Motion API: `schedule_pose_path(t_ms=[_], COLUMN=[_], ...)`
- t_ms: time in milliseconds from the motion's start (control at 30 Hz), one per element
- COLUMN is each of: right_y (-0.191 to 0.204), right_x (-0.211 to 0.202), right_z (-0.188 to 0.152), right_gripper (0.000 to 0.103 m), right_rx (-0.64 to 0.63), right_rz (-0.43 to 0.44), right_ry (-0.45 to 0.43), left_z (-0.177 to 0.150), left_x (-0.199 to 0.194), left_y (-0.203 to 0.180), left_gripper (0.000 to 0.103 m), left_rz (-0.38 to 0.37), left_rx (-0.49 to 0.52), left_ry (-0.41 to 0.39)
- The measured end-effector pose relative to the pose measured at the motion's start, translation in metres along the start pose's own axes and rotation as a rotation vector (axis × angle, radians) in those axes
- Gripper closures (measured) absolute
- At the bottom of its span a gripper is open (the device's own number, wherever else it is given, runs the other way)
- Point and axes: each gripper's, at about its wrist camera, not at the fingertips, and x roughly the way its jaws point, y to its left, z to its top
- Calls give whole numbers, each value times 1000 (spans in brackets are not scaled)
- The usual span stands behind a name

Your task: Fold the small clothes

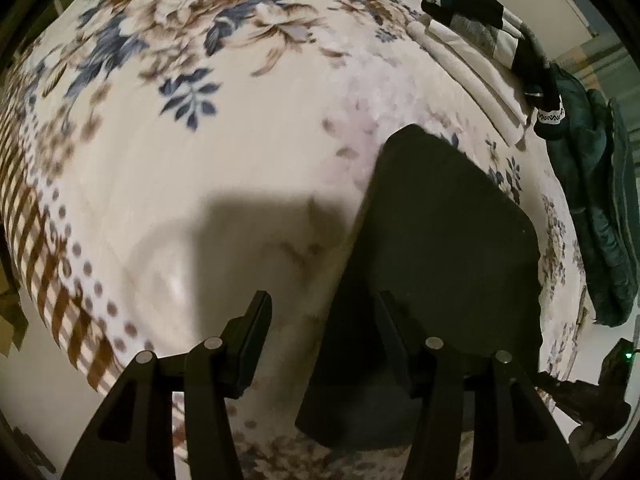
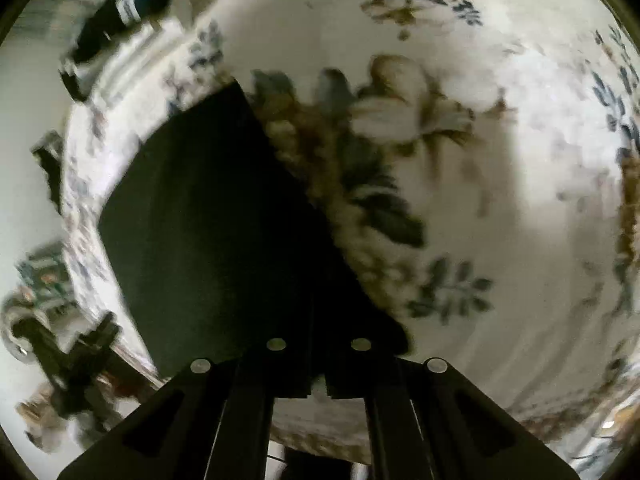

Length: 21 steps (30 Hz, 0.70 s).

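A dark folded garment (image 1: 448, 232) lies flat on the floral blanket (image 1: 224, 152). In the left wrist view my left gripper (image 1: 322, 300) hangs above the garment's left edge, its jaws apart with nothing pressed between them. Its right finger overlaps the dark cloth in the picture, and its left finger is over bare blanket. In the right wrist view the same dark garment (image 2: 200, 232) fills the lower left. My right gripper (image 2: 316, 304) is over its right edge with both fingers together. No cloth shows between them, though dark on dark hides the tips.
A pile of clothes (image 1: 480, 20) sits at the far right on a cream folded cloth (image 1: 472, 76). It also shows blurred in the right wrist view as a pile (image 2: 120, 4). A dark green jacket (image 1: 600, 200) hangs off the bed's right edge. A black device (image 1: 600, 392) stands below it.
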Motion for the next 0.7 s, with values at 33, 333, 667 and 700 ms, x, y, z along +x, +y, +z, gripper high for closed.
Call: schedule_pose_path(t_ms=[33, 333, 667, 700], right_y=[-7, -52, -27, -22], right_x=[1, 24, 48, 33], right_z=[1, 1, -13, -17], right_gripper=[103, 48, 96, 96], right_rx=[9, 277, 337, 293], right_rz=[-26, 387, 259, 223], right_ry=[3, 208, 87, 50], left_z=[-4, -45, -82, -84], left_x=[0, -13, 41, 39], left_y=[2, 19, 18, 17], left_gripper=[52, 52, 52, 53], left_rz=[0, -67, -288, -298], left_rx=[-7, -122, -381, -400], left_ry=[10, 69, 209, 201])
